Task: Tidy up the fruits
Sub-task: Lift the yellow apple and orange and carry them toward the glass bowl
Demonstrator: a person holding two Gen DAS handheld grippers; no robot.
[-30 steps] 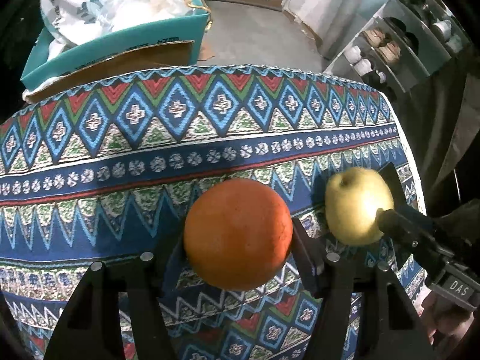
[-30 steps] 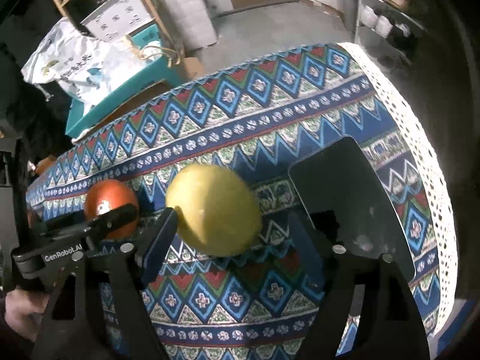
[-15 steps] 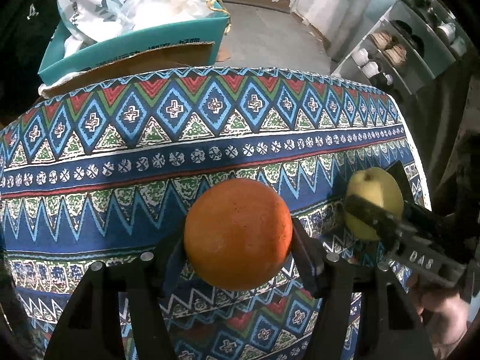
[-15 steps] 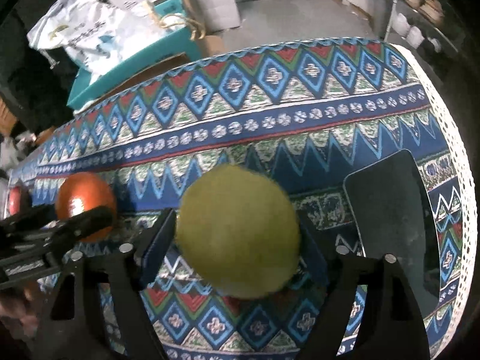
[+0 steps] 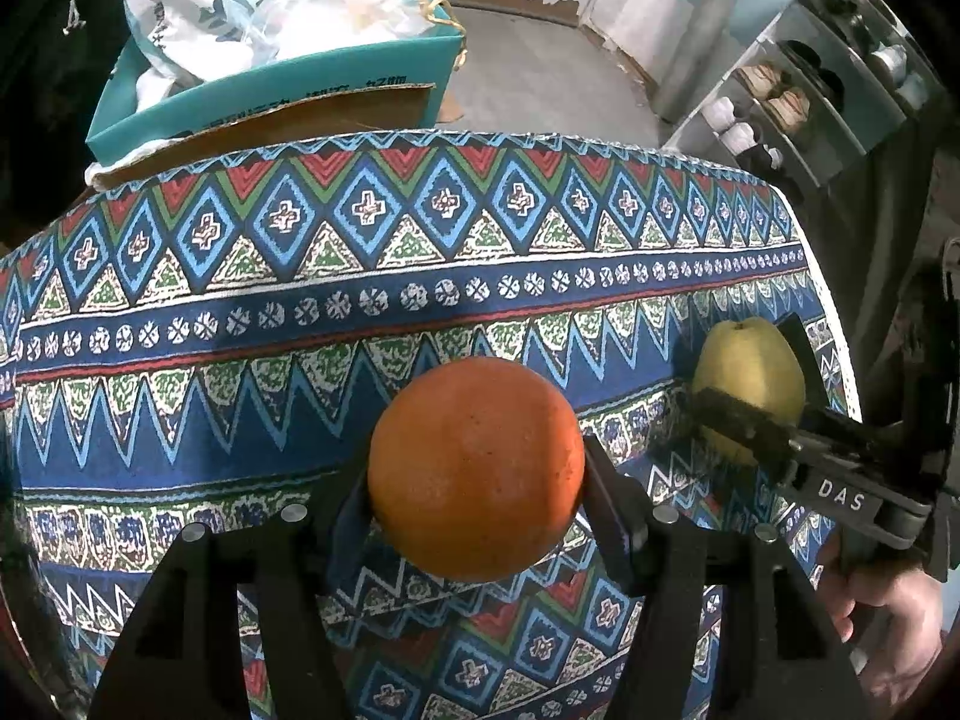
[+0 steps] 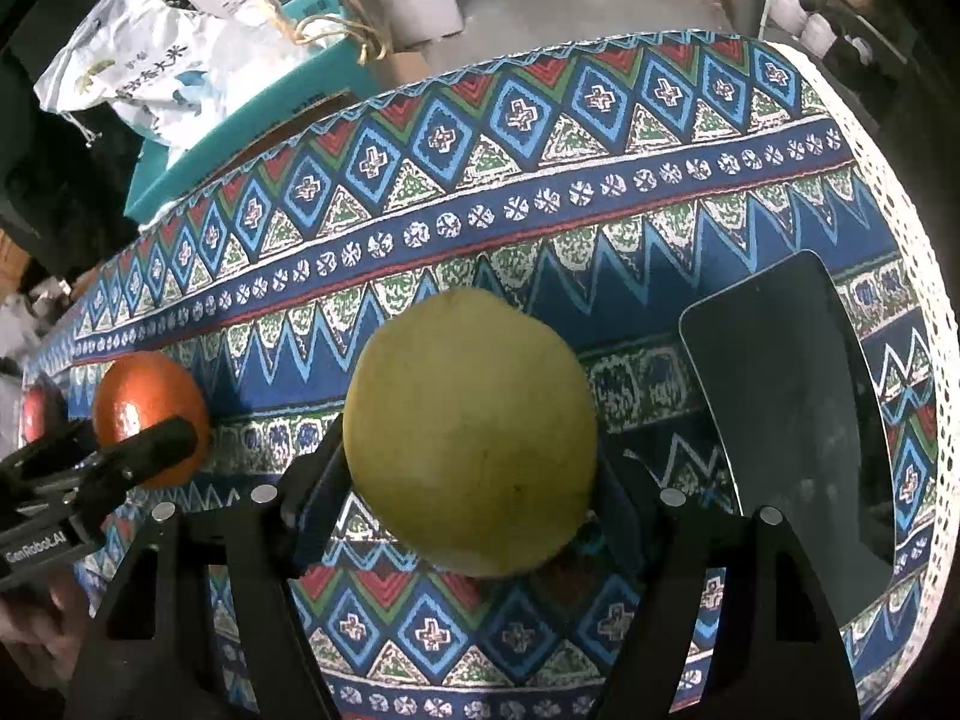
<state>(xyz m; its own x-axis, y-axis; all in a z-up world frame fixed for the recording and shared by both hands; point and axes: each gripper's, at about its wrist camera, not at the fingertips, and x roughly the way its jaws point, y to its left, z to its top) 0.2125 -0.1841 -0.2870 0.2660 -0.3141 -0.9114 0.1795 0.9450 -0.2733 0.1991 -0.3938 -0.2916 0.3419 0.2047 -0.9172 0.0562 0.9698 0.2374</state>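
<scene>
An orange is clamped between the pads of my left gripper, just above the patterned tablecloth. In the right wrist view the same orange and left gripper sit at the left edge. A yellow pear fills the gap of my right gripper. Its jaws are closing and both pads touch the pear's sides. From the left wrist view the pear rests on the cloth near the table's right edge, with the right gripper around it and a hand behind.
A black flat tray lies on the cloth right of the pear, near the lace edge. A red fruit shows past the orange. Beyond the far edge stand a teal box with white bags and a shoe shelf.
My right gripper has sunk over the pear and its jaws have narrowed onto it. My left gripper has shifted sideways, away from the pear, with the orange still held.
</scene>
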